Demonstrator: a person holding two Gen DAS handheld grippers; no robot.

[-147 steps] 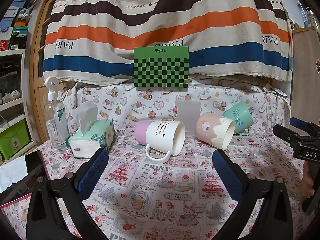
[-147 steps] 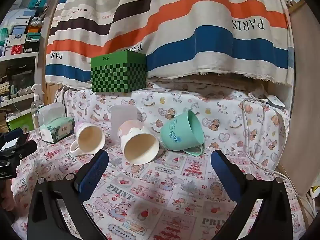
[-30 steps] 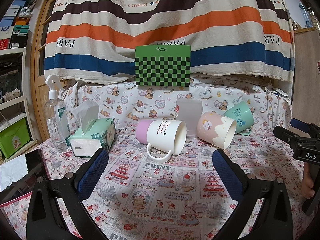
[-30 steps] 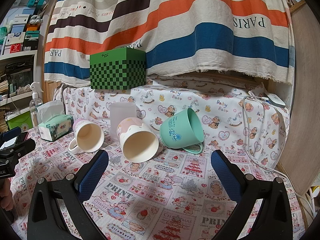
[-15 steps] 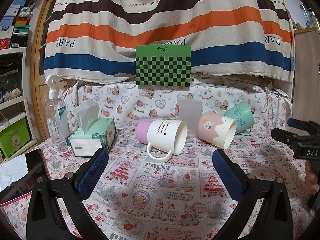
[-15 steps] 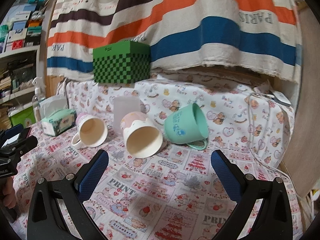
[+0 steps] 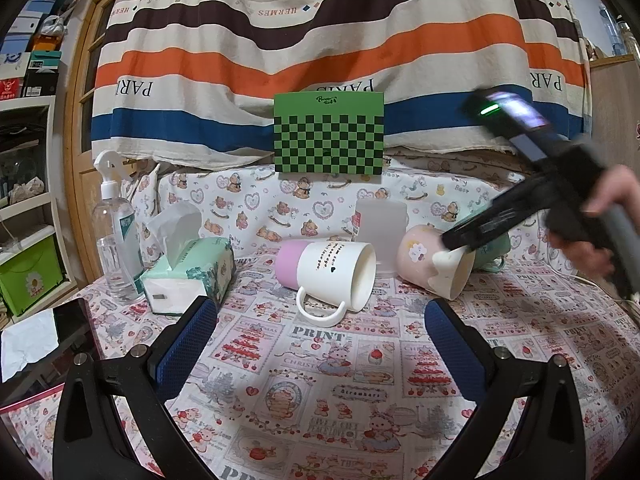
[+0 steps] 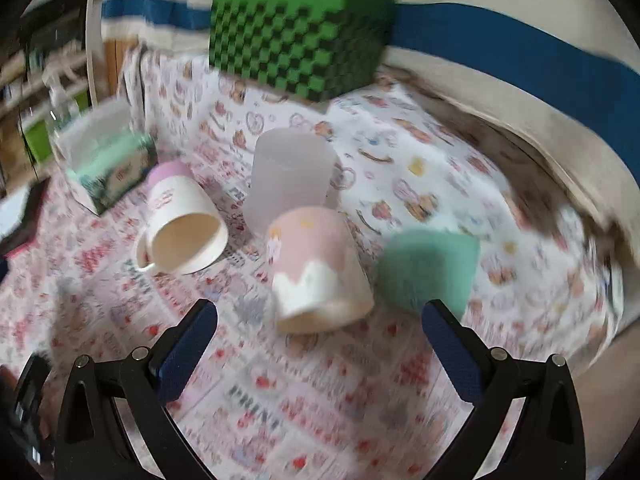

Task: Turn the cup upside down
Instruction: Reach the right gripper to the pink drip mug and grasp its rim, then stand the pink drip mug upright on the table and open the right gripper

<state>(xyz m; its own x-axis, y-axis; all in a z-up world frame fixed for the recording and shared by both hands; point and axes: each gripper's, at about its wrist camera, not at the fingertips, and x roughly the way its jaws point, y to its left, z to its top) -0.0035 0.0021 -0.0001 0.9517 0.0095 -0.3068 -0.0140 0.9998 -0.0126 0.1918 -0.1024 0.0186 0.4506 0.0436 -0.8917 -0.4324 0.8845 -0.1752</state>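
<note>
Our right gripper (image 8: pixel 320 336) had swung down over the pink cup (image 8: pixel 316 268) lying on its side at frame centre (view blurred) — jaws wide, like the left gripper (image 7: pixel 320 332) — so grasping seemed next.

left black two-finger gripper with blue pads (image 7: pixel 320 340): low, level, jaws wide apart, empty | right black two-finger gripper with blue pads (image 8: pixel 320 344): pitched downward, jaws wide apart, empty, hand-held
</note>
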